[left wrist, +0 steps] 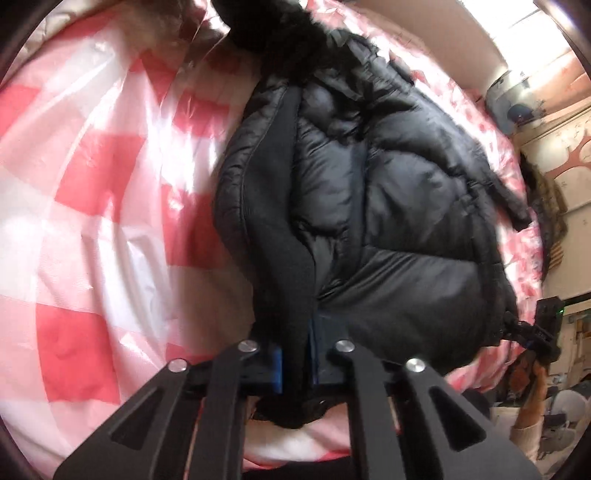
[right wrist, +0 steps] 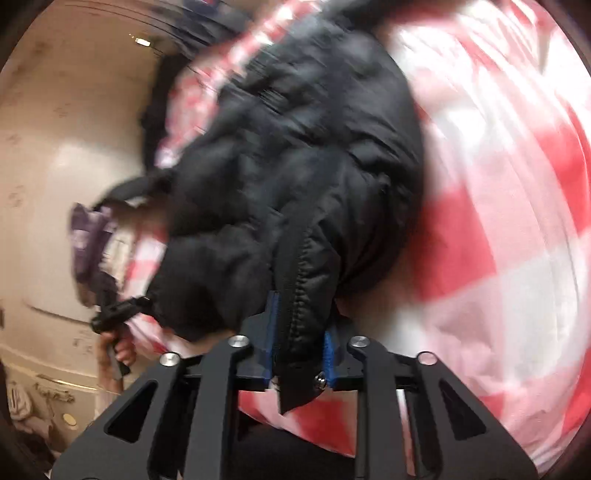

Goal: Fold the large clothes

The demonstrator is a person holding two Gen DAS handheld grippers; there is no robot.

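Red-and-white checked cover (left wrist: pixel 92 206) spreads wide; beige wall (right wrist: pixel 55 155) behind, bright window (left wrist: pixel 524 18)

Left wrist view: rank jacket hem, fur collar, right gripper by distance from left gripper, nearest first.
1. Jacket hem, clamped between the left gripper fingers.
2. Right gripper, far right, at the jacket's other corner.
3. Fur collar, top, the jacket's far end.

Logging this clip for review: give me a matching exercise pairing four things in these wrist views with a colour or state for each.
Things:
1. jacket
2. bed cover
3. left gripper
4. finger pads

Colour or state:
A. blue
B. red and white checks
C. black and puffy
D. shut on the ribbed hem

Pairs: 1-C, 2-B, 3-D, 4-A

The right gripper is also shut on the jacket, at its zipper edge.
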